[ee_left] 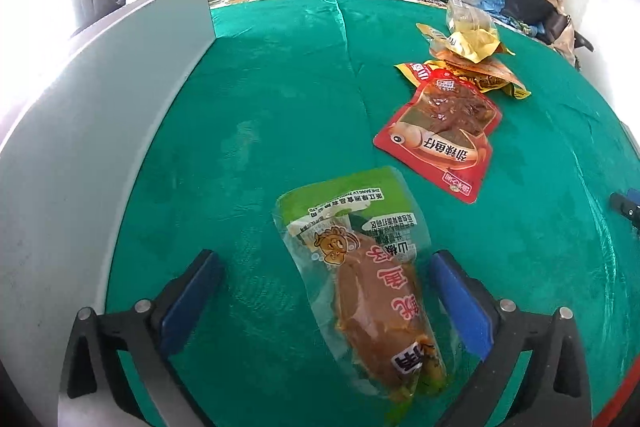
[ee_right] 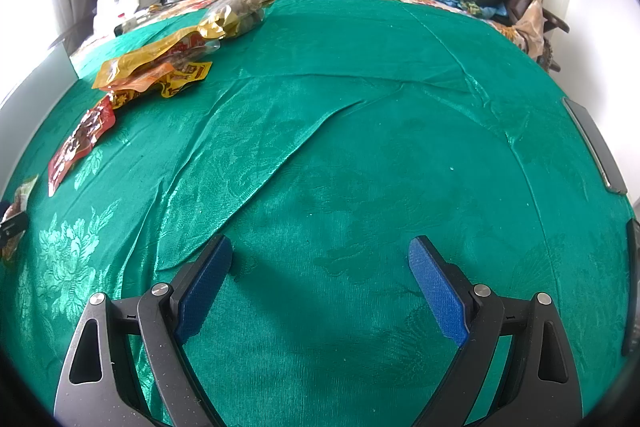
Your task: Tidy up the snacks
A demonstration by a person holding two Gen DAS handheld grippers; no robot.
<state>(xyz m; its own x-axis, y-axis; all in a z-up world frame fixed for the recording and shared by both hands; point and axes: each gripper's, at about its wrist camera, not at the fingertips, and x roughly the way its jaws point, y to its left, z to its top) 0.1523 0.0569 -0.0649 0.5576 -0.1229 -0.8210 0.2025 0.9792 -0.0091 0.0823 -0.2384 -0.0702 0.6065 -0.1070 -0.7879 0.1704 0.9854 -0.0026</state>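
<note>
Left wrist: glossy, crinkled snack pouch [ee_left: 368, 291]

Left gripper [ee_left: 324, 263]: lower part of the left wrist view, pointing steeply down, jaws spread wide.
Left fingers [ee_left: 188, 299]: black arms with blue pads, one at lower left, the other at lower right; neither pad presses on anything.
Right gripper [ee_right: 322, 251]: lower part of the right wrist view, tilted steeply down, jaws wide apart.
Right fingers [ee_right: 438, 291]: blue pads at lower left and lower right, nothing gripped between them.
</note>
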